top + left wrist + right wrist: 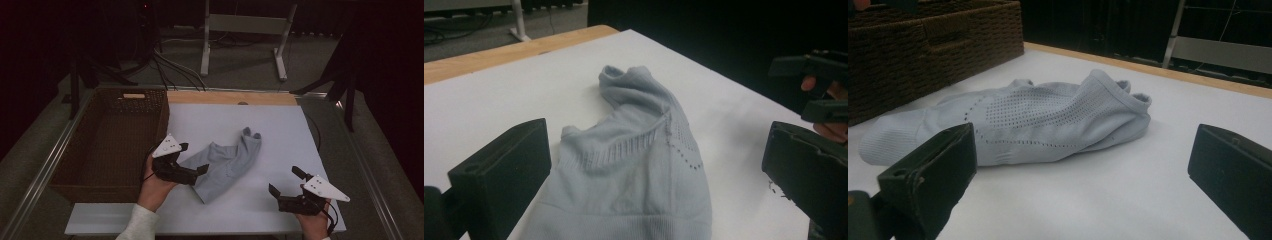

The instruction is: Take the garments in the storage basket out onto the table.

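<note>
Light grey sock (227,162) mid-tabletop (280,125), left tongs (192,162) apart at its near end, right tongs (284,181) apart near the front right corner, wicker basket (107,145) along left edge

No readable text, label or number appears anywhere.

The high view looks down from the person's side; both gripper views sit low and close, sharing the sock (227,162) (634,165) (1033,125).

Sock (227,162) lies on table (280,125) (basket (107,145) at left).
</note>
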Tool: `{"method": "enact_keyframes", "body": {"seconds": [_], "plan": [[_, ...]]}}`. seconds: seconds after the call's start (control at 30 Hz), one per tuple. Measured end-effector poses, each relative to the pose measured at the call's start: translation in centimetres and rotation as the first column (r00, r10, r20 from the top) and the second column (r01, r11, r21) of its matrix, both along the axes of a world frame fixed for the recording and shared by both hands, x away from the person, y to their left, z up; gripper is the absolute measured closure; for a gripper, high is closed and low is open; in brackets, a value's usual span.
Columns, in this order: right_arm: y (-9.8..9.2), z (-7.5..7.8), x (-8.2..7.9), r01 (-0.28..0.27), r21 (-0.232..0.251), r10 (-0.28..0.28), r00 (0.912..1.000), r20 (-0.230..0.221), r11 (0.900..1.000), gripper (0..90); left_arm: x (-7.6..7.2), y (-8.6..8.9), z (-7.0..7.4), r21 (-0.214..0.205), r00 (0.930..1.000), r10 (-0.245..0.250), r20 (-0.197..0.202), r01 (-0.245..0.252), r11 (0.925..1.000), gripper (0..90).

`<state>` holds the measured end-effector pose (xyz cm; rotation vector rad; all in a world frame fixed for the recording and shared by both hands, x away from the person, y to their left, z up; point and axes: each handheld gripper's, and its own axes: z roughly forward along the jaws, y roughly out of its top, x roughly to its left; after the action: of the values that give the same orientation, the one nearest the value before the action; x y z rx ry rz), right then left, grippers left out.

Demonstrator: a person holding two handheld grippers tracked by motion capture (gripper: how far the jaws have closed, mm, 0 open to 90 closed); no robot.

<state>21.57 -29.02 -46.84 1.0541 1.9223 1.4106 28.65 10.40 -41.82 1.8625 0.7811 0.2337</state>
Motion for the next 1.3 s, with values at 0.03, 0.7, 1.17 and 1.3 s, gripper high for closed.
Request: {"method": "enact_keyframes", "body": {"seconds": [0.03,0.7,1.17,1.3], "plan": [[0.0,0.0,0.0,0.0,0.0,0.0,1.0,0.0,1.0,0.0,0.0,0.0,0.0,0.0,1.0,0.0,0.0,0.0,1.0,0.3],[0.3,-0.2,0.3,0.002,-0.012,-0.002,0.9999,-0.016,0.9999,0.0,-0.9,0.4,-0.2,0.01,1.0,0.001,-0.001,-0.001,0.9999,0.4],[0.7,0.1,0.8,0.02,0.004,-0.019,0.9988,-0.045,0.9998,0.0,-0.8,0.7,-0.1,-0.016,1.0,0.006,-0.004,-0.006,0.9999,0.3],[0.5,0.5,1.1,0.024,0.022,-0.023,0.9979,-0.061,0.9995,0.0,-0.8,0.8,0.0,-0.022,0.9999,0.01,-0.004,-0.01,0.9997,0.4]]}}
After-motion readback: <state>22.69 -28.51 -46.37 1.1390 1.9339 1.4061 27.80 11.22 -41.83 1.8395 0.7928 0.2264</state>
